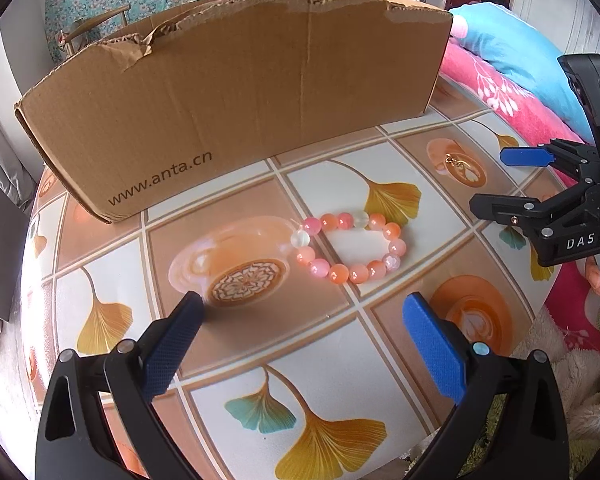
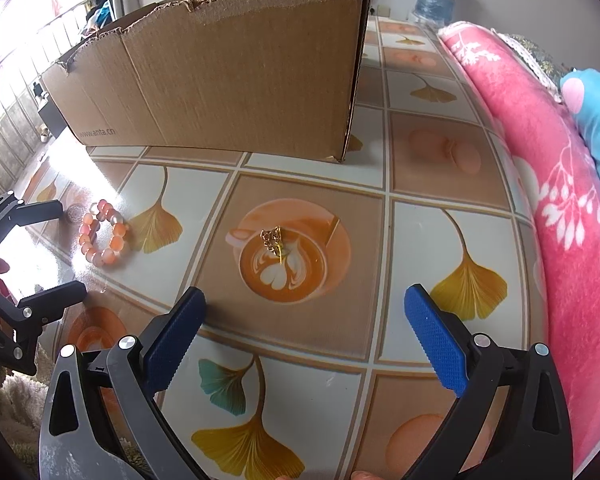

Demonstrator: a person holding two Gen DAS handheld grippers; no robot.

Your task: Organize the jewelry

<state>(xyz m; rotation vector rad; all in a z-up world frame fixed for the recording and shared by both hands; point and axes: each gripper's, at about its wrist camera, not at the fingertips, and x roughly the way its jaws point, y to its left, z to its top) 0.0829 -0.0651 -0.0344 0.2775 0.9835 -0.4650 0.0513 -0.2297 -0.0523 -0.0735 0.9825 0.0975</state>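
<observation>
Only right wrist resolves gold chain (image 2: 274, 240) links.

The cardboard box (image 1: 236, 92) walls off the far side of the table (image 1: 332, 364). Near of it the tiled top lies bare around the bead bracelet (image 1: 348, 246) and the small gold chain (image 2: 274, 240), which sit well apart. A pink blanket (image 2: 572, 216) crowds the right edge.
</observation>
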